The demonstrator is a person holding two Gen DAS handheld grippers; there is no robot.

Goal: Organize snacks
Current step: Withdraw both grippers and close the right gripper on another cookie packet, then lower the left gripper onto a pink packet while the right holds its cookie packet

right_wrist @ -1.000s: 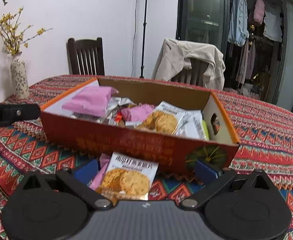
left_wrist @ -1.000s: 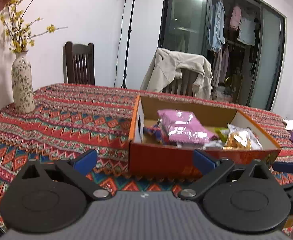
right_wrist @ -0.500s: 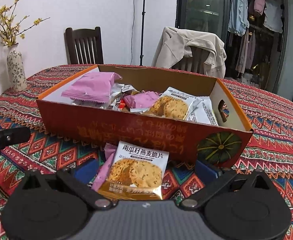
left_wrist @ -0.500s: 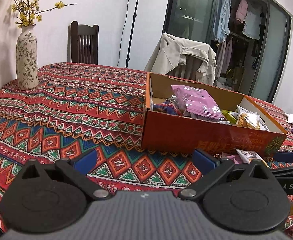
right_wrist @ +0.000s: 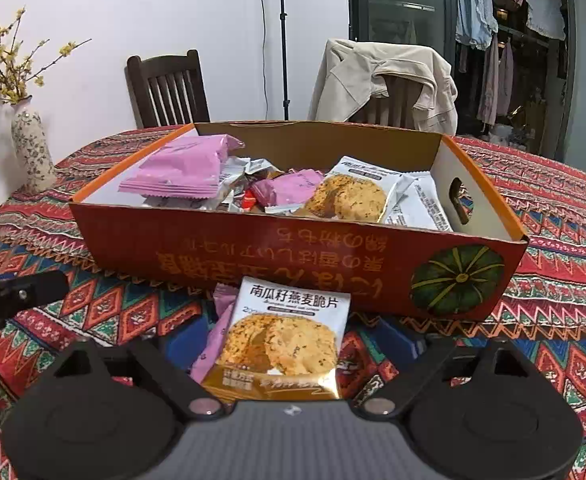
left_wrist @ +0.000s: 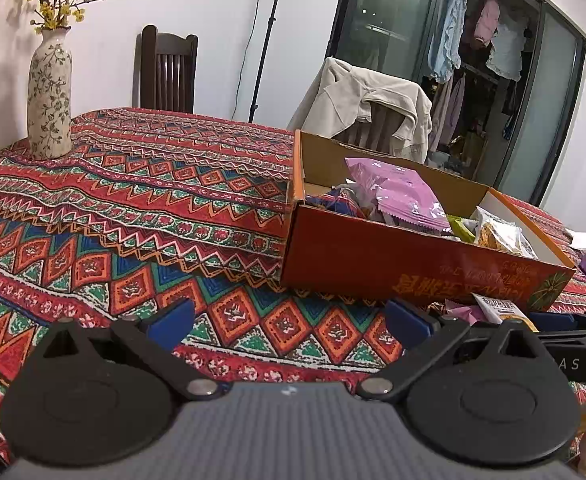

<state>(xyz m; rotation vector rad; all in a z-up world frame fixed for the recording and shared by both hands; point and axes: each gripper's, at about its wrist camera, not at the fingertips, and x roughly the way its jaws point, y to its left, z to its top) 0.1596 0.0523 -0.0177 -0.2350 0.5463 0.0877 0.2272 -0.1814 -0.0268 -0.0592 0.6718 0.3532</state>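
Orange box (right_wrist: 293, 256): sitting mid-table, I'm seeing snacks inside.
Cracker packet (right_wrist: 281, 340): lying between my right gripper (right_wrist: 293, 344) fingers, against the box's near wall.
Right jaws: closing, not yet pressing.
Left gripper (left_wrist: 289, 320): gaping, empty.

Box: open orange cardboard box (right_wrist: 285, 256), pumpkin printed on its front, filled with pink and white snack packets.
Cracker packet (right_wrist: 285, 340): white and gold, lying flat just before the box.
Pink packet (right_wrist: 217, 340): partly under it.
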